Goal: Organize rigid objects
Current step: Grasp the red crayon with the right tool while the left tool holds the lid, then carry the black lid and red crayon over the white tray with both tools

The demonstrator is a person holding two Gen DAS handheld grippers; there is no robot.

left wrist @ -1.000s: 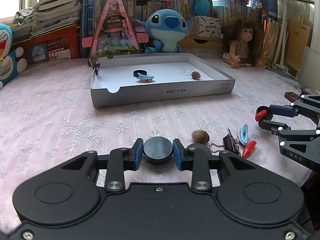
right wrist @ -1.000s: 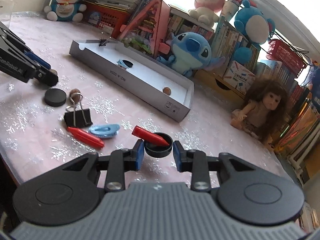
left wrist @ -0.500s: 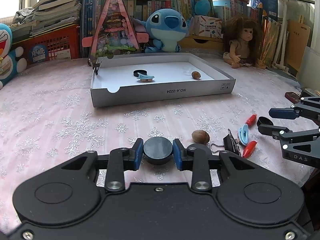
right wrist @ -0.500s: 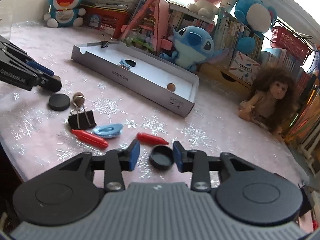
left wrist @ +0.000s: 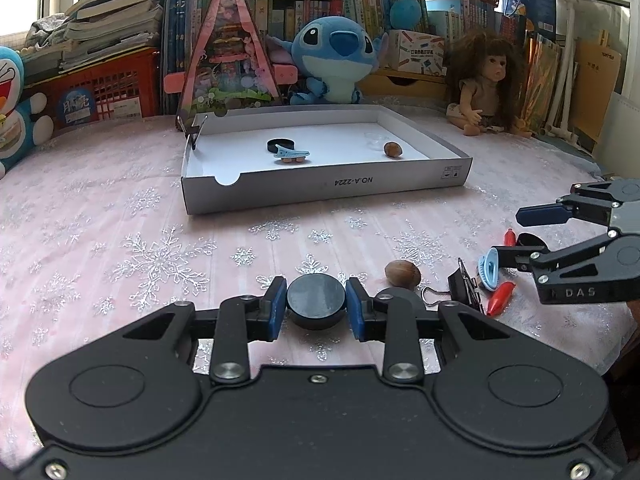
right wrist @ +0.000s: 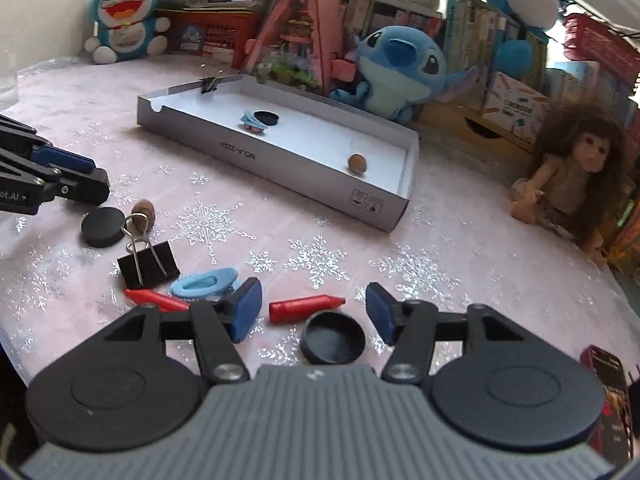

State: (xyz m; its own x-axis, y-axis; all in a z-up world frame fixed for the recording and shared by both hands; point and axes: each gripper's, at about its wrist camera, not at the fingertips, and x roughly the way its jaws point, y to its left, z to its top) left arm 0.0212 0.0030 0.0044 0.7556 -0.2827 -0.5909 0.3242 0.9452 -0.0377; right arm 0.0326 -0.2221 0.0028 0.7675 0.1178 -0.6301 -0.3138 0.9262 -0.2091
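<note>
— Since one second ago, the right gripper (right wrist: 313,312) has let go of the black cap (right wrist: 333,343); its jaws are opening, with the cap loose between them.

— And the left gripper (left wrist: 316,307)?

— It clamps a black disc (left wrist: 316,301), near the white tray (left wrist: 320,188).

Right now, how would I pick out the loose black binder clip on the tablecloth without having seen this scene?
Start at the white cardboard tray and come toward the camera to the cluster of small items on the pink snowflake tablecloth. The binder clip lies between the flat black disc and the blue hair clip. It alone is a black wedge with silver wire handles.
</note>
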